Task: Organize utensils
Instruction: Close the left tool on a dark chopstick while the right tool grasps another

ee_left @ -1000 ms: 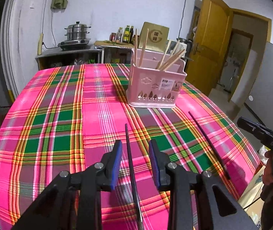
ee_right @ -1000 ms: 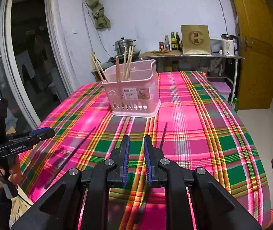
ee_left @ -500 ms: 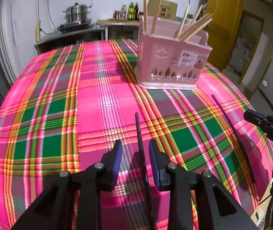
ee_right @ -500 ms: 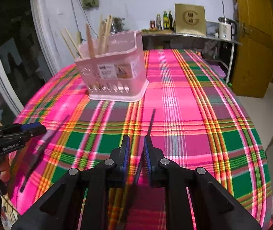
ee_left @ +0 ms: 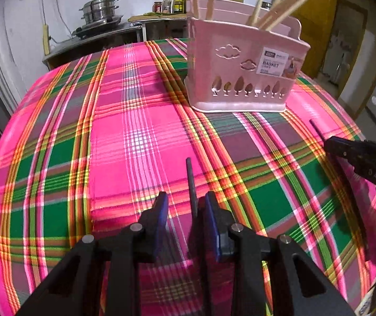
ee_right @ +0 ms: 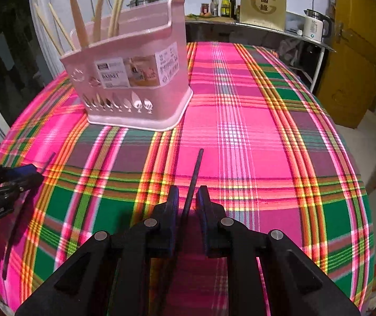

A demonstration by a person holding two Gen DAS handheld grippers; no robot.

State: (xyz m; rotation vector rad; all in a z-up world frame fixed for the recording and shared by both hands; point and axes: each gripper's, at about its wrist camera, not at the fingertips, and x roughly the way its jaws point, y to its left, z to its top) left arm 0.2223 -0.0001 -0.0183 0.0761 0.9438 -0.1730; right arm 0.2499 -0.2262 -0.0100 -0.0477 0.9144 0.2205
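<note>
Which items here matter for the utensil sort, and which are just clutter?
Job:
- dark chopstick between the open left tongs
- second dark chopstick between the open right tongs
- pink basket holding wooden chopsticks

Lying about:
- steamer pot
- bottles
- gold box
- kettle

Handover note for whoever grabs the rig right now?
Left hand-held gripper: open, jaws straddling first black chopstick, which lies on the tablecloth.
Right hand-held gripper: open, narrower gap, straddling second black chopstick, also flat on the cloth.
Pink basket stands beyond both and holds wooden chopsticks.
Done: wooden ones in.
Left: grip each black chopstick, lift, drop into basket.
</note>
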